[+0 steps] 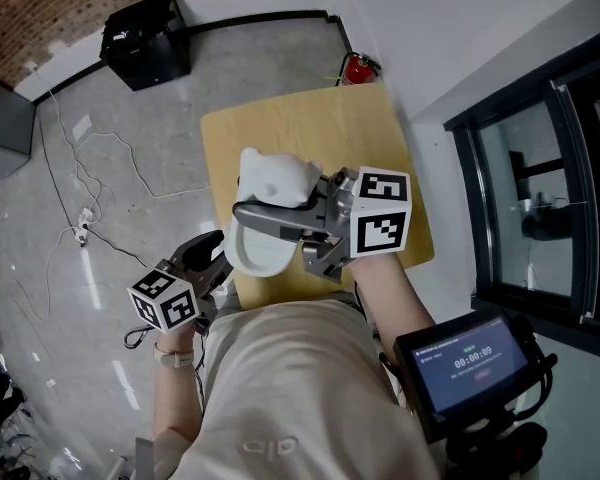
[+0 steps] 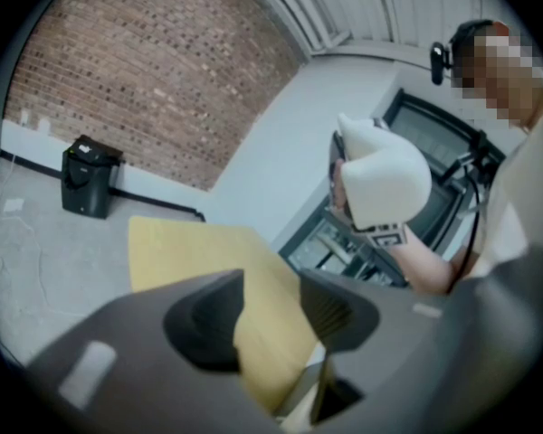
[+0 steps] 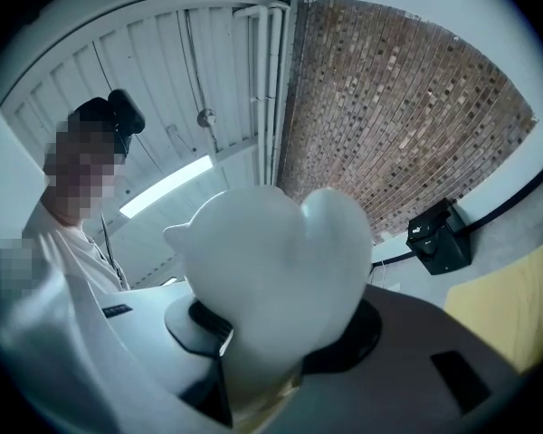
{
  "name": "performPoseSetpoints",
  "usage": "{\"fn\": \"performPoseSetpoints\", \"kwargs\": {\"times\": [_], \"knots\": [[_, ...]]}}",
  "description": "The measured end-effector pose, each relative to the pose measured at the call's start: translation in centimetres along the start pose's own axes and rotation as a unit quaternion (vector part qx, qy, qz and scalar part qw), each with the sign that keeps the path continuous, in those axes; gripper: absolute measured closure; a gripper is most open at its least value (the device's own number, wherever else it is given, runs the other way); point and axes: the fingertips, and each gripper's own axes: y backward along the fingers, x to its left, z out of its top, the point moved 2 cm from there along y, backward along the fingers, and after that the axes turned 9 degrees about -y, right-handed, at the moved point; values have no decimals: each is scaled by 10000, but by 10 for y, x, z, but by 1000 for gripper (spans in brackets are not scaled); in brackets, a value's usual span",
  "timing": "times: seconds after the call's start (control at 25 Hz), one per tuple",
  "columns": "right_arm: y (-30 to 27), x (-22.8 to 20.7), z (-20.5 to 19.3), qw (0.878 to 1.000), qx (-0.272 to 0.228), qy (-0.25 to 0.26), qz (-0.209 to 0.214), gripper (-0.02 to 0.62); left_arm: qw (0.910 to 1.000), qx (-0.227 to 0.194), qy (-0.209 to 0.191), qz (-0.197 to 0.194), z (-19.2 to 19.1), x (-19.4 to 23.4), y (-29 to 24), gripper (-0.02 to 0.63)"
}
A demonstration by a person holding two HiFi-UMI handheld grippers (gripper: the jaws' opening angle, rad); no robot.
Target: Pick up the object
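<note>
Above the worktop [image 1: 310,128] | white object [image 1: 275,183] gripped in right gripper [image 1: 255,223] jaws, apparently clear of the surface | left gripper [image 1: 212,258] low beside near edge, jaws apart, empty

Smooth white object [image 1: 274,181], lumpy, held aloft

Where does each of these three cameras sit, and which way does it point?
Head view: on the person's head, looking down at the wooden table; shirt, forearms, left tool, right tool show.
Left gripper view: on the left tool, looking along its open, empty jaws over the table toward a brick wall; right forearm shows.
Right gripper view: on the right tool, tilted up at the ceiling; shirt shows.
Shared: all show the white object the right tool grips.
</note>
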Motion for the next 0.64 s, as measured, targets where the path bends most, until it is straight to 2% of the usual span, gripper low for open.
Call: {"fn": "performPoseSetpoints", "kwargs": {"times": [0.64], "knots": [[2,-2,1,9999,-92,-56,-24,396,10000,21,43,-31,-3,-1,-2,428]]}}
